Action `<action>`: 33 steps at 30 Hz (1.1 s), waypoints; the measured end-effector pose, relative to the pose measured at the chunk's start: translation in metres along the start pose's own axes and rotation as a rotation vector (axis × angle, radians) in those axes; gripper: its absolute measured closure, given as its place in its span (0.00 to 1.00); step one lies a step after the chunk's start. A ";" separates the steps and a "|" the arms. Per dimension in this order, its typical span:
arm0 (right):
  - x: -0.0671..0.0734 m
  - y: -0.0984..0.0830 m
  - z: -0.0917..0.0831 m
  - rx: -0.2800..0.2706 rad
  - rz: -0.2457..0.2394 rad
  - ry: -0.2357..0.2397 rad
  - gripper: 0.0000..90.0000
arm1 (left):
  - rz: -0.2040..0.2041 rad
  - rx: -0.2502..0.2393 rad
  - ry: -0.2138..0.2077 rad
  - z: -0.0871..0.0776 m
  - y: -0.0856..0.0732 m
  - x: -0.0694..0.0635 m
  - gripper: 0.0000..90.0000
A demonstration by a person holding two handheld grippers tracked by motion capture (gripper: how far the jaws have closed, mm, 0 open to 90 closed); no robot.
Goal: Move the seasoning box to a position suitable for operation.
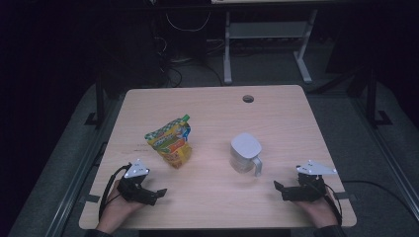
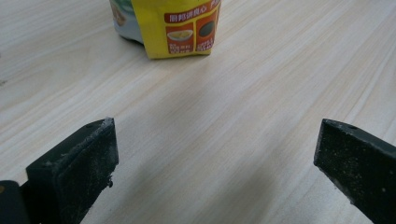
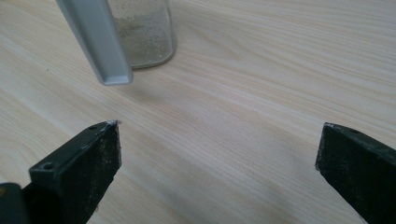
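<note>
From the high view, the left gripper (image 1: pixel 157 193) rests low on the near-left part of the table (image 1: pixel 207 103), jaws apart and empty. The snack pouch (image 1: pixel 170 140) stands ahead of it and a little to its right, leaning, its long axis running up from a yellow base to a green top corner. The right gripper (image 1: pixel 280 189) rests at the near-right, jaws likewise spread with nothing between them, pointing inward. The white jug (image 1: pixel 245 152) stands ahead and to its left, handle turned toward that gripper. Each hand is nearer its own thing: left to pouch, right to jug.

In the left gripper view, the two black jaws stand wide over bare wood. The pouch's yellow bottom edge (image 2: pixel 180 32) lies straight ahead, slightly left of the gap's middle, well apart from the tips.

In the right gripper view, the jaws gape the same way. The jug's handle (image 3: pixel 95 39) hangs ahead and left, nearer than the body (image 3: pixel 144 32) behind it; a reach would probably need a leftward shift.
</note>
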State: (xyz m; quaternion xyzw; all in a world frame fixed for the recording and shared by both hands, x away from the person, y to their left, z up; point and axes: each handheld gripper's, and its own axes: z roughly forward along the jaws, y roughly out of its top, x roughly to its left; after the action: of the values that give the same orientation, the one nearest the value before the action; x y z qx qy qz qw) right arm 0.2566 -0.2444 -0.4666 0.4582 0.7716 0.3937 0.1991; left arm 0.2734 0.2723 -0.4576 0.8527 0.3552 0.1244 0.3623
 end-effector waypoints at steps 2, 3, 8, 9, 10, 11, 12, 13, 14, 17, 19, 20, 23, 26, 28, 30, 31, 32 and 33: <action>0.000 0.000 0.001 0.003 -0.004 0.004 0.00 | -0.010 0.005 -0.003 0.000 0.000 0.000 0.00; 0.000 0.000 0.001 0.007 0.000 0.008 0.00 | -0.016 0.005 -0.010 0.000 0.000 0.000 0.00; -0.003 -0.001 0.000 0.009 0.013 0.028 0.00 | -0.019 0.000 -0.031 0.003 0.001 -0.002 0.00; -0.003 0.000 0.000 0.010 0.024 0.029 0.00 | -0.019 0.000 -0.031 0.003 0.001 -0.002 0.00; -0.003 0.000 0.000 0.007 0.022 0.039 0.02 | -0.016 0.003 -0.028 0.003 0.001 -0.002 0.00; -0.003 0.000 -0.001 0.006 0.013 0.050 0.04 | -0.014 0.004 -0.030 0.003 0.001 -0.002 0.00; -0.002 0.001 -0.002 0.004 0.009 0.046 0.05 | -0.014 0.004 -0.030 0.003 0.001 -0.002 0.00; -0.002 0.001 -0.002 0.000 0.008 0.047 0.05 | -0.014 0.001 -0.030 0.003 0.002 -0.002 0.00; -0.004 0.002 -0.003 -0.007 0.007 0.053 0.06 | -0.020 0.000 -0.030 0.003 0.002 -0.002 0.00; -0.005 0.003 -0.003 -0.007 0.020 0.078 0.11 | -0.024 -0.009 -0.025 0.001 0.001 -0.002 0.00; -0.005 0.004 -0.002 0.000 0.019 0.093 0.14 | -0.025 -0.014 -0.025 0.000 0.001 -0.002 0.00; -0.005 0.004 -0.002 0.000 0.019 0.093 0.14 | -0.033 -0.020 -0.028 0.001 0.001 -0.002 0.00; -0.006 0.009 -0.001 -0.006 0.013 0.106 0.16 | -0.013 -0.015 -0.026 -0.001 0.001 0.000 0.00; -0.005 0.014 0.000 -0.014 0.010 0.120 0.21 | -0.019 -0.027 -0.034 -0.001 0.000 0.000 0.00; -0.005 0.017 0.002 -0.022 0.007 0.135 0.24 | -0.016 -0.027 -0.036 0.000 0.001 -0.001 0.00; -0.002 0.020 0.003 -0.027 0.001 0.143 0.27 | -0.014 -0.030 -0.039 0.000 0.002 -0.003 0.00; 0.002 0.024 0.003 -0.027 -0.002 0.159 0.31 | 0.001 -0.023 -0.041 0.000 0.002 -0.004 0.00; 0.003 0.025 0.004 -0.030 -0.013 0.163 0.33 | -0.004 -0.034 -0.044 0.000 0.002 -0.005 0.00; 0.003 0.025 0.004 -0.030 -0.013 0.163 0.33 | -0.001 -0.029 -0.049 0.000 0.002 -0.005 0.00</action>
State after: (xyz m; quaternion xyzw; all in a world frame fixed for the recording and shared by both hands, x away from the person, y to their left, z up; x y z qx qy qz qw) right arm 0.2709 -0.2332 -0.4492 0.4164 0.7822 0.4401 0.1450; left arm 0.2708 0.2676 -0.4560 0.8500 0.3447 0.1086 0.3833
